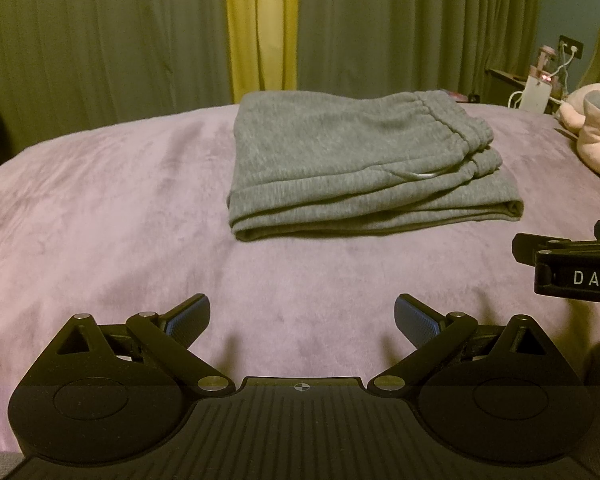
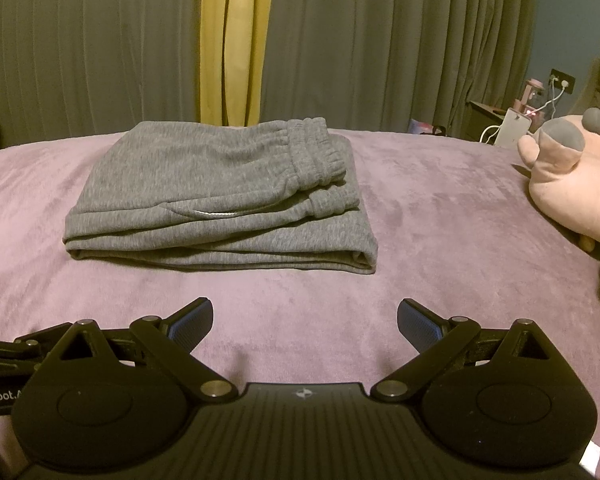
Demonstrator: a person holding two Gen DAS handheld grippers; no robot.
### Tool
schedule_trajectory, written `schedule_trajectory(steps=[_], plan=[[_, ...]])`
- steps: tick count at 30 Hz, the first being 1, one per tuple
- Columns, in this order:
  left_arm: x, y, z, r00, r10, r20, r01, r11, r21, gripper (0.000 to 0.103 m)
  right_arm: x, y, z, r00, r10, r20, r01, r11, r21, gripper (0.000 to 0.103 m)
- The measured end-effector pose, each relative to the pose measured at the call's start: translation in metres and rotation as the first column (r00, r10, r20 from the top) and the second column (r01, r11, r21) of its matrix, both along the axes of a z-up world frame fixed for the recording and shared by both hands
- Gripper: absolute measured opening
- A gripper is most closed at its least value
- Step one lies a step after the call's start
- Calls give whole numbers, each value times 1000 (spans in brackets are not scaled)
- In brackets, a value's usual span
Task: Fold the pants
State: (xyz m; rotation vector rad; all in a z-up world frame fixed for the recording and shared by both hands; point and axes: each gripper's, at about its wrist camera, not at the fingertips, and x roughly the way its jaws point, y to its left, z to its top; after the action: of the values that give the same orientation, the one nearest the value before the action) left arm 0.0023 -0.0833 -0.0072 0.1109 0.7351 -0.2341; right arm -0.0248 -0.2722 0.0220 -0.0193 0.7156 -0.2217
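Note:
Grey sweatpants [image 1: 340, 160] lie folded in a compact stack on the purple bedspread [image 1: 100, 208], elastic waistband on top at the right. They also show in the right wrist view [image 2: 220, 196]. My left gripper [image 1: 302, 316] is open and empty, hovering over bare bedspread short of the pants' near edge. My right gripper [image 2: 305, 318] is open and empty, also short of the pants, which lie ahead and to its left. The right gripper's body [image 1: 572, 264] shows at the right edge of the left wrist view.
A pink plush toy [image 2: 572, 176] lies on the bed at the right. Green and yellow curtains [image 2: 236, 40] hang behind the bed. A bedside stand with chargers and cables [image 2: 516, 120] sits at the far right.

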Motion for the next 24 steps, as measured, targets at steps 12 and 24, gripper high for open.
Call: schedule_trajectory(steps=[12,24], plan=[[1,0,0,1000,-3,-5,3,1000,-1,101,0,0,-1,1000,4,-2,-4,1000,-3,99],[0,0,0,1000,-7,-5,7,1000,0,101,-1,0,-2,1000,3,-3,-3,1000,-7,99]])
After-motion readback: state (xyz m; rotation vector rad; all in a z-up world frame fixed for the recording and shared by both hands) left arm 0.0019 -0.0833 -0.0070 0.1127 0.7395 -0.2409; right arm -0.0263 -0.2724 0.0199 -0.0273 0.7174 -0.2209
